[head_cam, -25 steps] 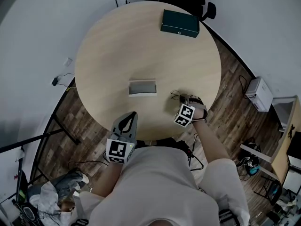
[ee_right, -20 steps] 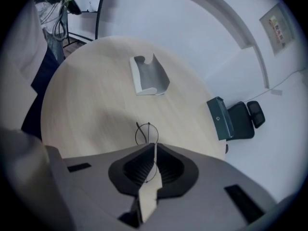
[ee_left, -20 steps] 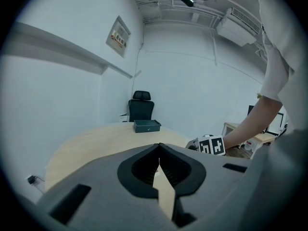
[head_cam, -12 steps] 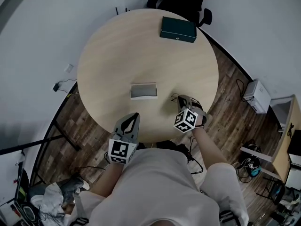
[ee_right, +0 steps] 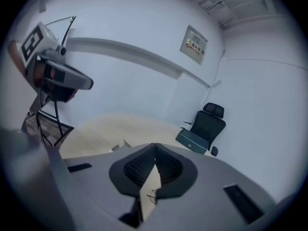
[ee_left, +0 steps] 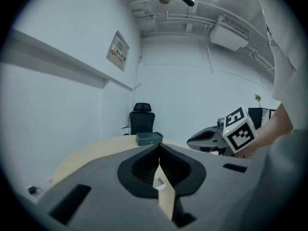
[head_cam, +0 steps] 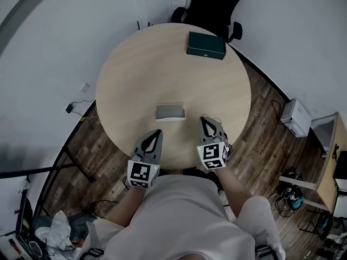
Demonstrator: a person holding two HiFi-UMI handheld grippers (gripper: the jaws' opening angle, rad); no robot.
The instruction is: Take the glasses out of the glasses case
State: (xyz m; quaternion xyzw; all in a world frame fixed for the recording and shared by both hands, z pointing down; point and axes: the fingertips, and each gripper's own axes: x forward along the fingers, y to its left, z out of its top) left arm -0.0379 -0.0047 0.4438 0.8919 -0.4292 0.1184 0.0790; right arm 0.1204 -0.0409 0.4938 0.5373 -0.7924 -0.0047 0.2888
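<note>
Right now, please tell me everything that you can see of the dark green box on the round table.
The dark green box is flat, rectangular and closed, with a small pale fitting in the middle of its long front side. Its surface looks matte; the material I cannot tell. It lies flat near the far edge of the round table, just before the black office chair. Only the table touches it.
</note>
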